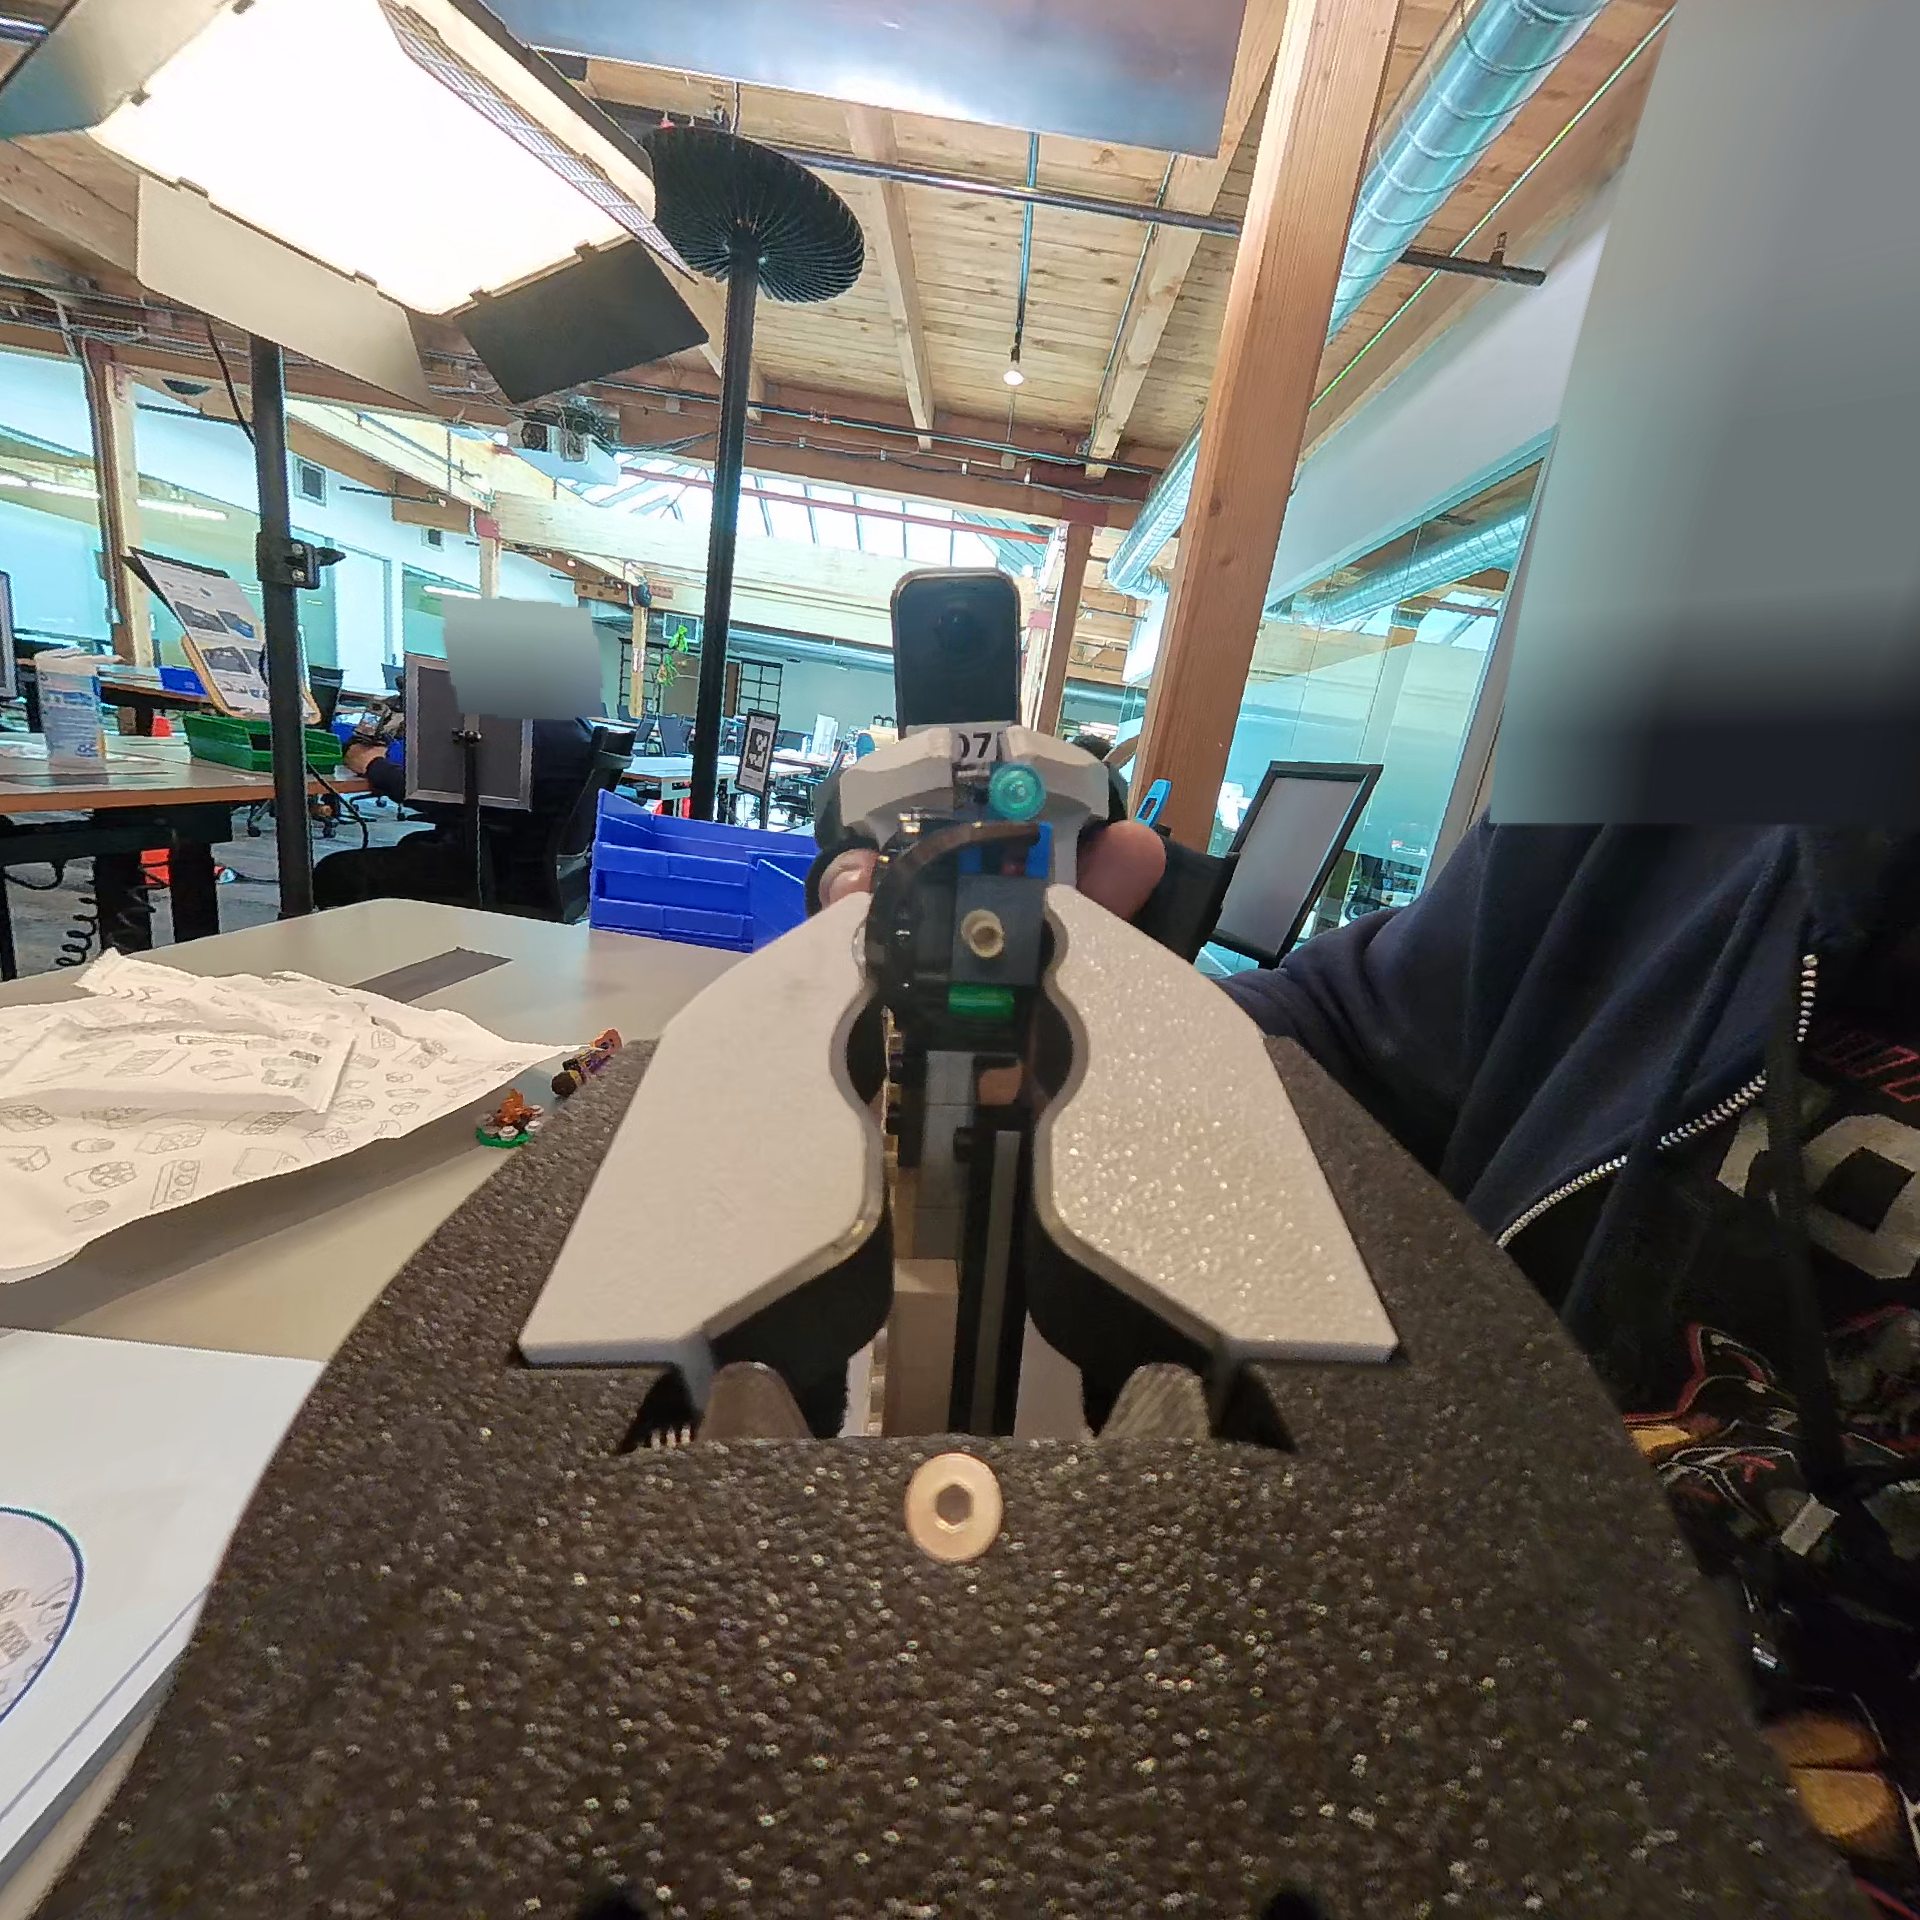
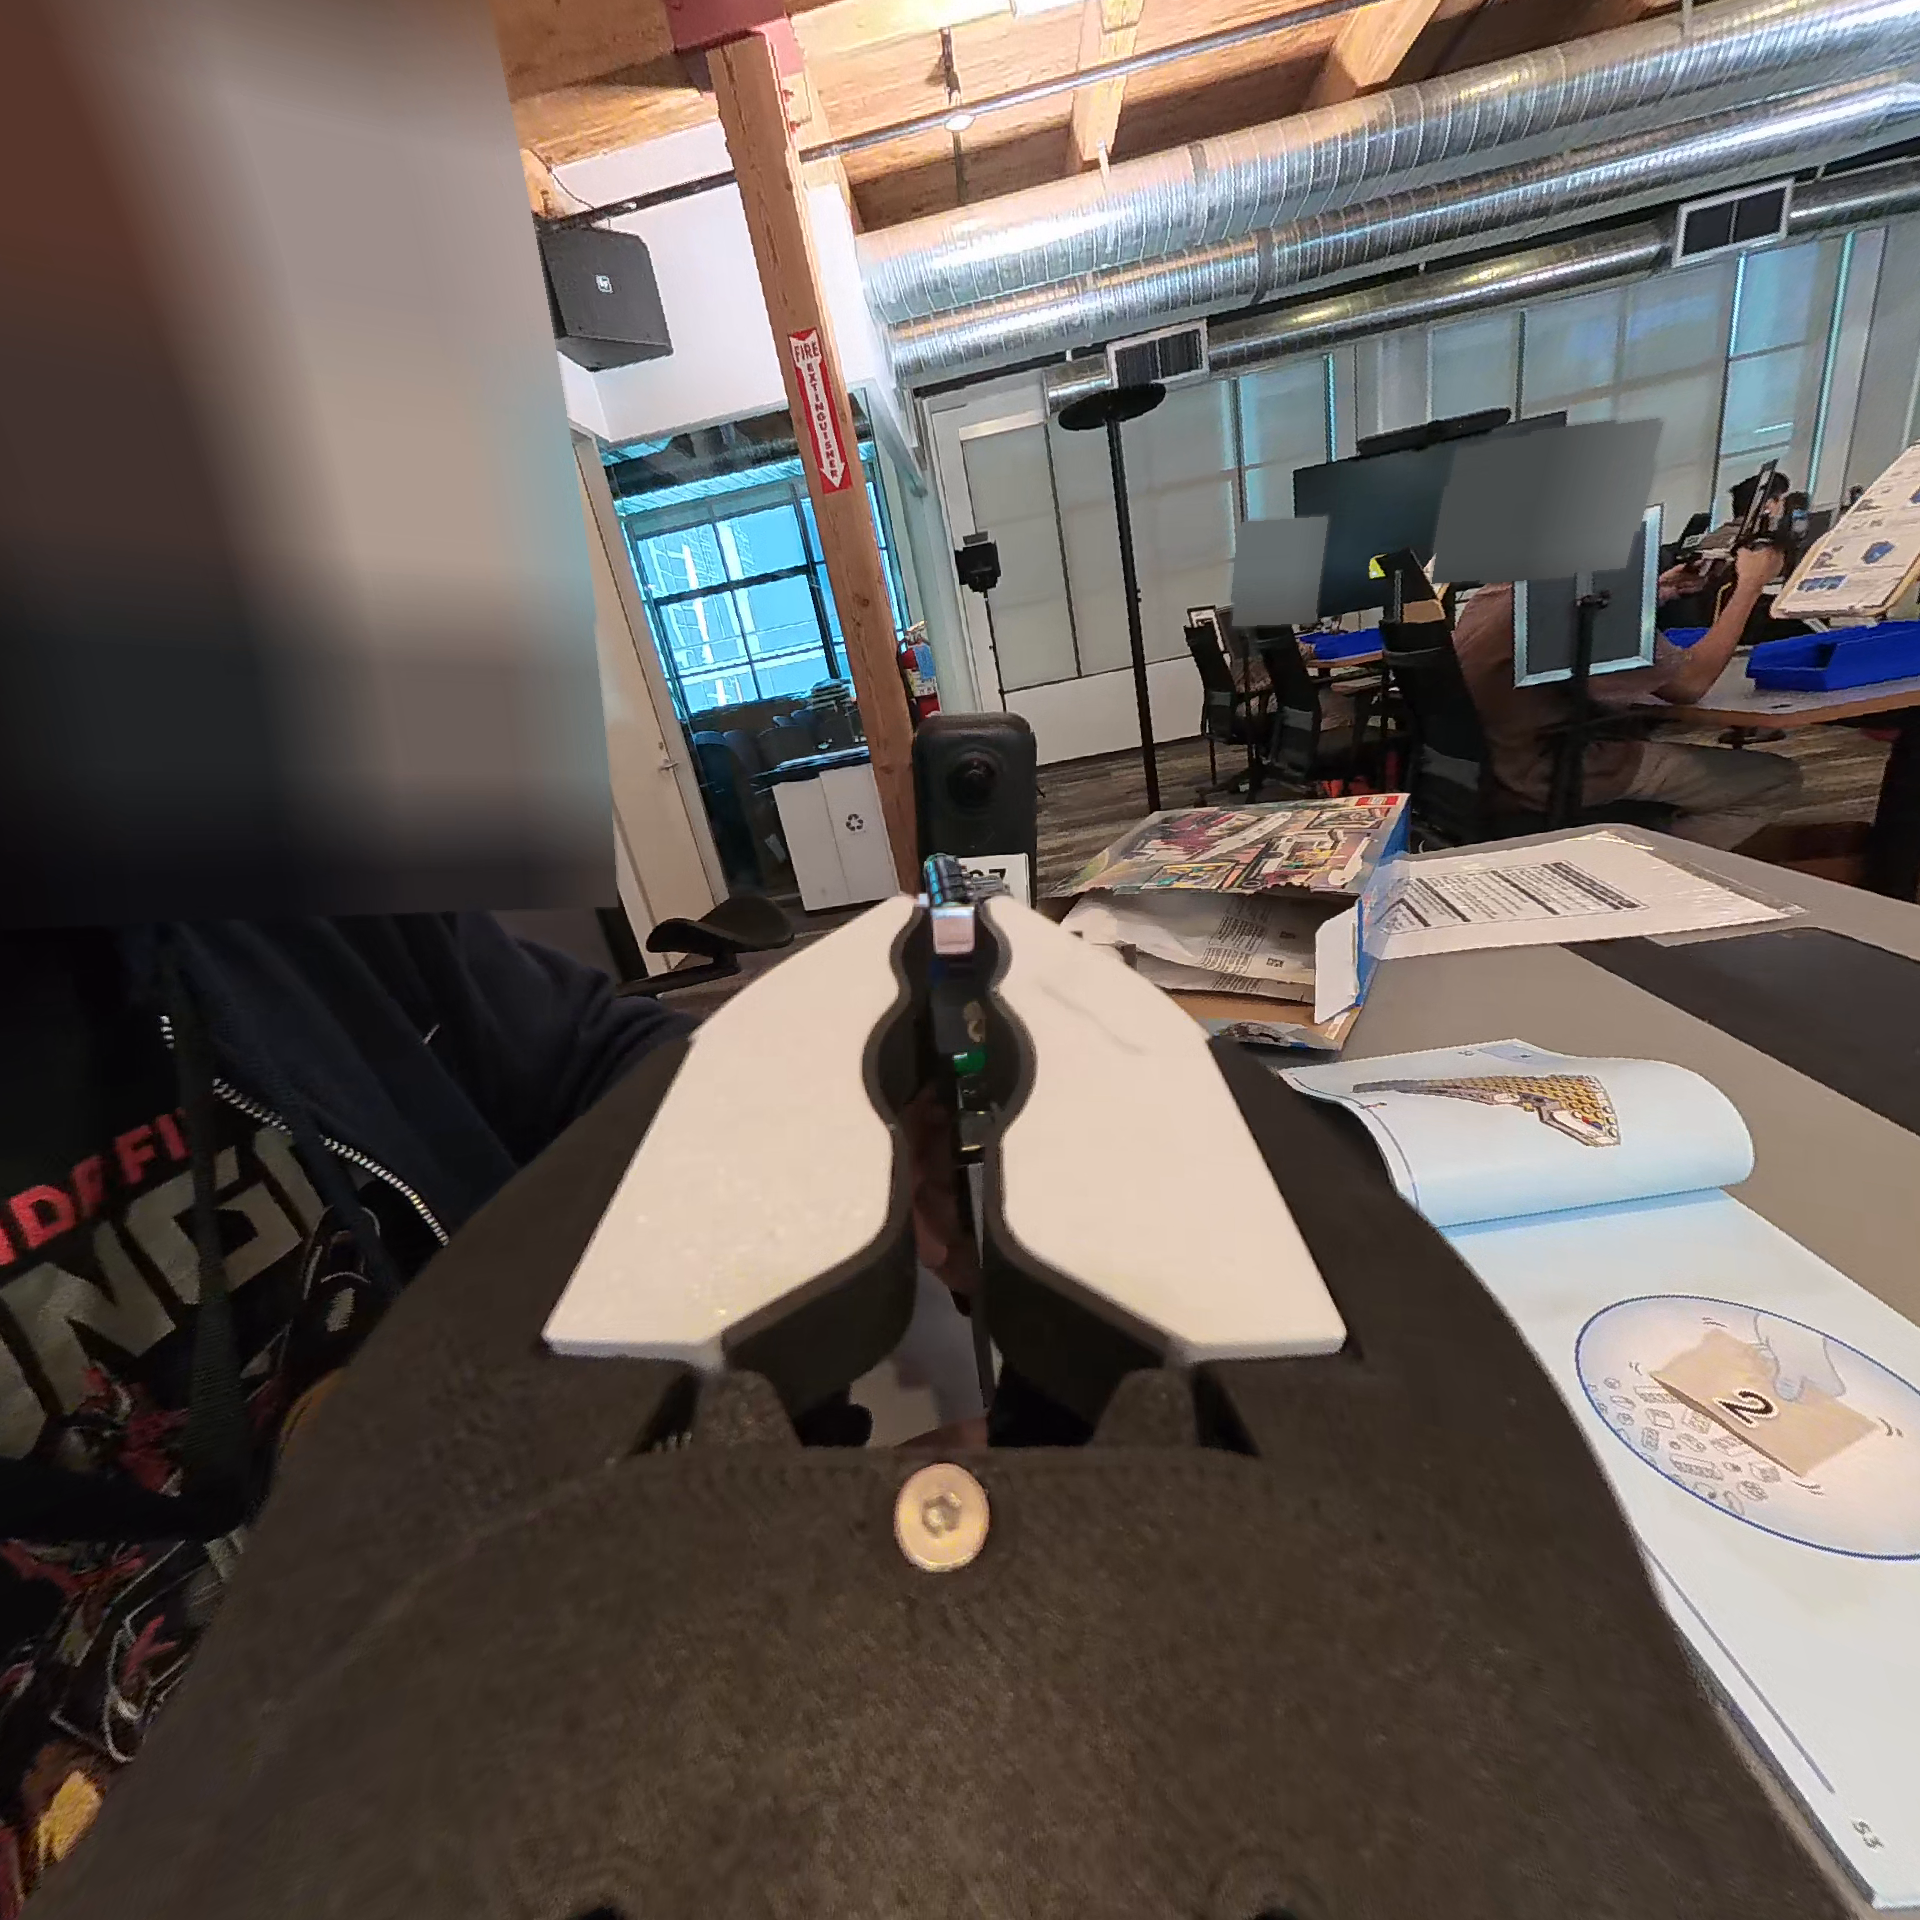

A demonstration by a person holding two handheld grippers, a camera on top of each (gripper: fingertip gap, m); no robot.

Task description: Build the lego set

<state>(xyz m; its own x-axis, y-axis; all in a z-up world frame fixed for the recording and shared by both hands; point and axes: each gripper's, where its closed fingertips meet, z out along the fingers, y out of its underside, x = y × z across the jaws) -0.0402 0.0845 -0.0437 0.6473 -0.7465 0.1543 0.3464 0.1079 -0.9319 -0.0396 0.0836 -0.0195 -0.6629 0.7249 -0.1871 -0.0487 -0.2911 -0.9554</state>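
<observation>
Tongs, left and right, both apparently clenched on one dark brick assembly.

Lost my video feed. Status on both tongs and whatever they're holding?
Left tongs clamped on dark brick assembly. Right tongs nearly shut, pinching its small grey piece. Tongs face each other, above table. Nothing between.

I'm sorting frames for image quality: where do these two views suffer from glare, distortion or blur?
Left wrist view: the overhead light panel blows out to white; the wooden post leans, from wide-angle distortion; the brick assembly between the fingers is soft. Right wrist view: lighting is even; the open instruction booklet stretches toward the edge; the grey brick at the fingertips is blurred.
</observation>
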